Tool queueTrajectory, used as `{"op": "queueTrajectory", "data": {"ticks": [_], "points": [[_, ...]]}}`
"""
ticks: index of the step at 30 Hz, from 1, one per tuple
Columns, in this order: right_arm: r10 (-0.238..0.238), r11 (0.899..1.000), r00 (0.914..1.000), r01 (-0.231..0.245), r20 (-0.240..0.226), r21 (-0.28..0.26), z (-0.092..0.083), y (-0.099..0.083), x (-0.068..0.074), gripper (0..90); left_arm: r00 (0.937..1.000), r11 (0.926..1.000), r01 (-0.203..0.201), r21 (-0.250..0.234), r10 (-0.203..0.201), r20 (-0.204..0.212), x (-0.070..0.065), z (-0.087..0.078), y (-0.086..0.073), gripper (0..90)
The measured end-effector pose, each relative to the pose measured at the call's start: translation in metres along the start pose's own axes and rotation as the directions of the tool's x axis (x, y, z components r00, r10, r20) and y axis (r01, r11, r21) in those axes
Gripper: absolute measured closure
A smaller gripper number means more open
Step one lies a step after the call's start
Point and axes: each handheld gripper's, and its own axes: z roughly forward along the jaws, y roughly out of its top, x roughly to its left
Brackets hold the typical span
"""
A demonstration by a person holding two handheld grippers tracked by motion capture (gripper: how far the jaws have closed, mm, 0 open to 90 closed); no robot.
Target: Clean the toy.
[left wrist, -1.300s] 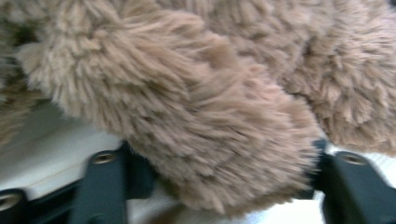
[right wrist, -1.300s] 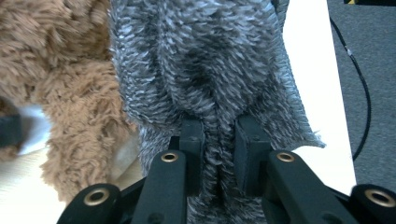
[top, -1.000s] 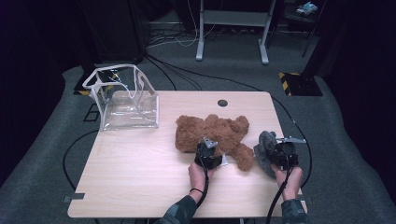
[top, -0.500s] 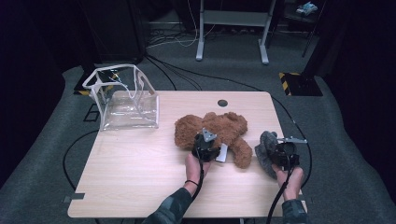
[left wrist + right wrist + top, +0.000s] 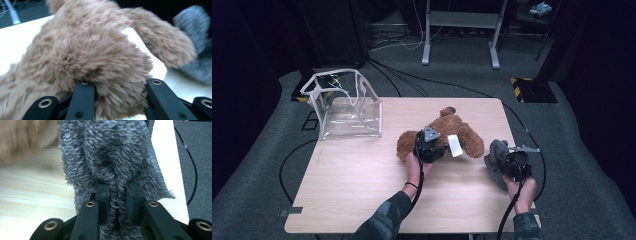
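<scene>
A brown teddy bear [image 5: 457, 131] hangs off the table in my left gripper [image 5: 431, 141], with a white tag [image 5: 454, 145] dangling from it. In the left gripper view its fur [image 5: 95, 50] bulges between the jaws of that gripper [image 5: 120, 85], which is shut on a thick fold. A grey plush toy [image 5: 495, 157] lies near the table's right edge. My right gripper [image 5: 508, 165] is shut on it. In the right gripper view the pads of that gripper [image 5: 117, 195] pinch a ridge of grey fur [image 5: 110, 152].
A clear plastic bag [image 5: 347, 107] with white trim stands open at the far left of the wooden table [image 5: 352, 190]. Cables trail over the grey carpet around the table. A metal stand [image 5: 459, 30] is on the floor beyond.
My left gripper has risen with the teddy bear, which has come up off the table and bunched together. The white tag now shows. The right gripper and grey toy have kept still.
</scene>
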Motion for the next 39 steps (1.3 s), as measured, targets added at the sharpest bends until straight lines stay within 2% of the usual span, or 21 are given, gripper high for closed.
{"op": "queueTrajectory", "data": {"ticks": [3, 7, 10, 11, 12, 14, 16, 18, 22, 24, 26, 28, 30, 32, 34, 35, 37, 39], "points": [[0.014, 1.0, 0.9999, -0.014, 0.002, 0.002, -0.001, 0.001, 0.001, 75.3, 0.9995, 0.9995, -0.006, -0.031, 0.007, 0.029, -0.007, -0.009, 0.009, 71.3], [0.006, 1.0, 1.0, -0.006, 0.004, -0.01, -0.004, 0.003, 0.001, 75.2, 0.9969, 0.9974, -0.027, -0.067, 0.031, 0.072, -0.016, -0.022, 0.018, 71.2], [-0.006, 1.0, 1.0, 0.006, 0.006, -0.017, -0.008, 0.006, 0.002, 75.2, 0.994, 0.9964, -0.022, -0.082, 0.03, 0.105, -0.02, -0.029, 0.02, 71.1], [-0.005, 1.0, 1.0, 0.006, 0.006, -0.025, -0.008, 0.006, 0.002, 75.1, 0.9926, 0.9969, -0.001, -0.079, 0.011, 0.121, -0.018, -0.03, 0.019, 71.0], [-0.005, 1.0, 1.0, 0.006, 0.008, -0.025, -0.009, 0.006, 0.003, 75.1, 0.9922, 0.9974, 0.003, -0.073, 0.007, 0.124, -0.017, -0.029, 0.018, 70.8], [-0.011, 1.0, 0.9999, 0.012, 0.01, -0.021, -0.009, 0.006, 0.003, 75.1, 0.9932, 0.9994, -0.011, -0.032, 0.014, 0.116, -0.008, -0.024, 0.01, 70.1], [-0.007, 1.0, 0.9999, 0.007, 0.008, -0.014, -0.007, 0.005, 0.005, 75.1, 0.9946, 0.9999, 0.015, 0.003, -0.015, 0.102, 0.003, -0.017, 0.001, 69.0], [-0.007, 1.0, 1.0, 0.007, 0.004, -0.004, -0.004, 0.004, 0.007, 75.1, 0.9969, 0.9989, 0.036, 0.031, -0.038, 0.068, 0.015, -0.012, -0.007, 67.4], [-0.007, 1.0, 1.0, 0.007, -0.003, 0.01, 0.0, 0.003, 0.011, 75.0, 0.9979, 0.9982, 0.048, 0.037, -0.05, 0.041, 0.03, -0.011, -0.01, 59.2], [-0.013, 1.0, 0.9999, 0.013, -0.006, 0.007, 0.001, 0.004, 0.013, 75.0, 0.9996, 0.9987, 0.026, 0.044, -0.026, 0.013, 0.031, -0.013, -0.009, 53.8], [-0.02, 1.0, 0.9997, 0.02, -0.012, 0.007, 0.002, 0.004, 0.014, 74.8, 0.9998, 0.9988, 0.02, 0.045, -0.019, -0.007, 0.03, -0.014, -0.01, 45.3], [-0.019, 1.0, 0.9997, 0.02, -0.014, 0.008, 0.002, 0.004, 0.015, 74.6, 0.9998, 0.9991, 0.019, 0.039, -0.019, -0.008, 0.03, -0.017, -0.012, 41.1], [-0.021, 1.0, 0.9997, 0.021, -0.013, 0.01, 0.002, 0.004, 0.015, 74.7, 0.9993, 0.9992, 0.036, 0.02, -0.035, -0.011, 0.028, -0.021, -0.016, 34.9], [-0.01, 1.0, 0.9999, 0.01, -0.01, 0.012, 0.001, 0.003, 0.015, 74.8, 0.9993, 0.9997, 0.023, 0.001, -0.023, -0.029, 0.025, -0.026, -0.018, 29.1], [-0.009, 1.0, 0.9999, 0.009, -0.012, 0.012, 0.002, 0.003, 0.014, 74.8, 0.9978, 0.9997, -0.007, -0.025, 0.005, -0.066, 0.021, -0.035, -0.019, 24.0], [-0.01, 1.0, 0.9999, 0.01, -0.013, 0.012, 0.002, 0.003, 0.014, 74.8, 0.9949, 0.9986, -0.024, -0.047, 0.019, -0.099, 0.019, -0.042, -0.02, 23.1], [-0.018, 1.0, 0.9997, 0.018, -0.017, 0.01, 0.003, 0.003, 0.014, 74.7, 0.9895, 0.9979, -0.043, -0.049, 0.036, -0.14, 0.019, -0.047, -0.021, 21.8], [-0.014, 1.0, 0.9997, 0.014, -0.019, 0.013, 0.004, 0.003, 0.016, 74.8, 0.9785, 0.9982, -0.054, -0.028, 0.047, -0.201, 0.022, -0.049, -0.026, 21.6]]}}
